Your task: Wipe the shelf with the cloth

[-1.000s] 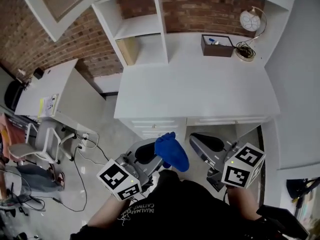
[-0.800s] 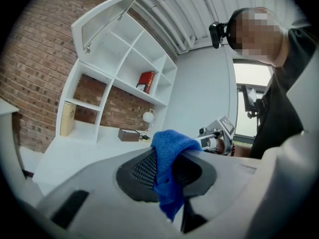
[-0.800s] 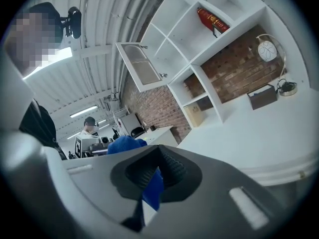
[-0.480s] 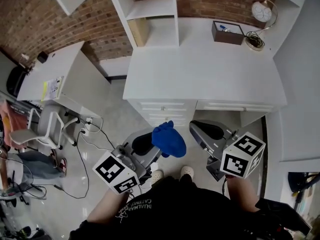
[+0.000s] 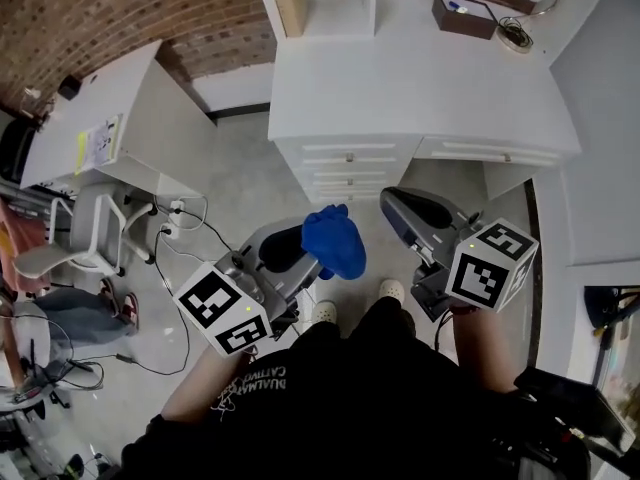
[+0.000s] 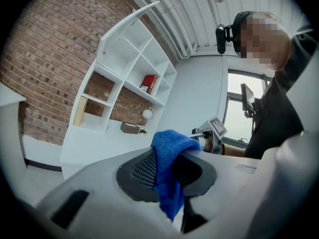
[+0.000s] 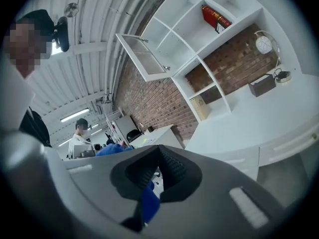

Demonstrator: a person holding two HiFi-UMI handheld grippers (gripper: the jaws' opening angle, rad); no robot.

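Cloth [image 5: 335, 243] gripped, shelf [image 5: 335, 8] not yet reached.
L claw [image 6: 168, 169] clamped on cloth, R claw [image 7: 158, 171] closed, empty; step nearer, keep grip firm, press flat w/ even strokes.

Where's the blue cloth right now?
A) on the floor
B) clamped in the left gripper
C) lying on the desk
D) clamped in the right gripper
B: the left gripper view shows the blue cloth pinched between the fingers of the left gripper, well short of the desk.
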